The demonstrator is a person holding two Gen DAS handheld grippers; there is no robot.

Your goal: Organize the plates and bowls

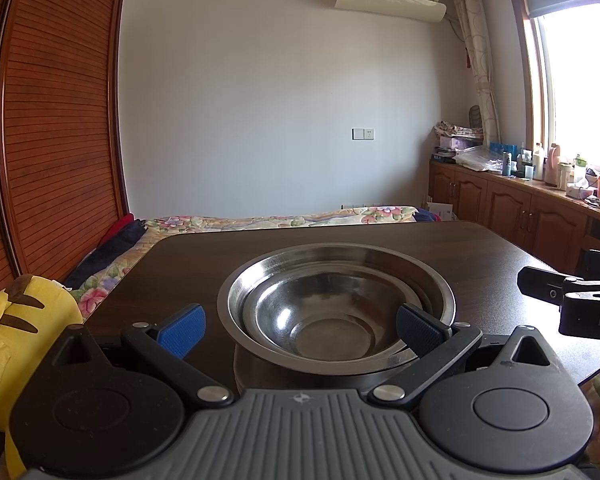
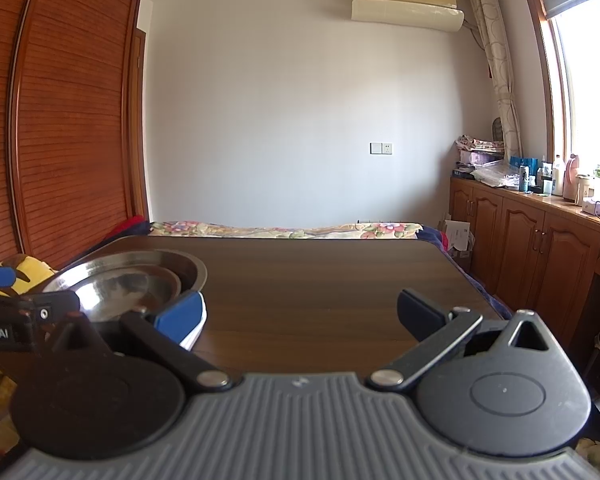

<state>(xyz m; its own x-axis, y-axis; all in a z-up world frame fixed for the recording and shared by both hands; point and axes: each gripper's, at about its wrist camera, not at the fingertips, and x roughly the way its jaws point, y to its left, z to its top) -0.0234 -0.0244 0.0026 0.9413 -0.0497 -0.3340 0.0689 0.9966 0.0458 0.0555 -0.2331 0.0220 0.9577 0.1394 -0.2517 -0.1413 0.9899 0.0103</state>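
Left wrist view shows the steel bowls (image 1: 336, 312) nested, a smaller one inside a larger, standing on the desk (image 1: 480, 264) near its front edge. The left gripper (image 1: 300, 330) is spread wide and empty, its blue fingers (image 1: 184, 330) either side of the bowls' near rim, apparently not touching. Thin polished steel should be light, stiff and slippery, so pinching the rim wall looks the surest hold. Right wrist view adds what the left lacks: the bowls (image 2: 132, 284) seen from the side, and bare desk right of them, where the right gripper (image 2: 304, 316) hangs open and empty.
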